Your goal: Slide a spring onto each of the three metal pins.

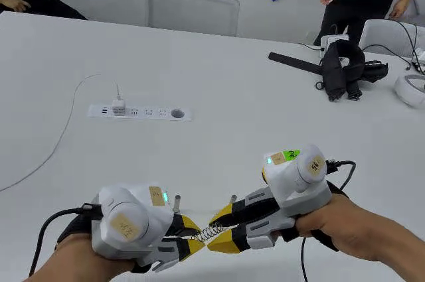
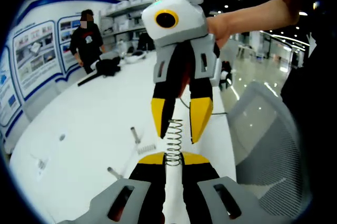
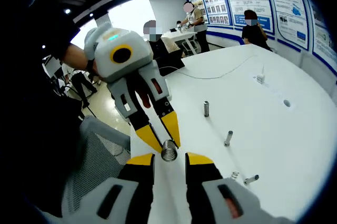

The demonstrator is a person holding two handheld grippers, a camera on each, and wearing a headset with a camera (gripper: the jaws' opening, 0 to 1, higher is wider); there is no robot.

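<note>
White table (image 1: 232, 63), left gripper (image 1: 196, 235) jaws clamping spring (image 2: 174, 135), right gripper (image 1: 214, 232) jaws parted around it, labels (image 1: 315, 164) unreadable

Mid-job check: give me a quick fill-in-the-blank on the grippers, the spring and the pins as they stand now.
1. The spring is clamped at one end by the ___ gripper.
2. The right gripper has its jaws ___, one on each side of the spring's free end.
3. The right gripper view shows ___ metal pins.
Missing words: left; open; three.
</note>
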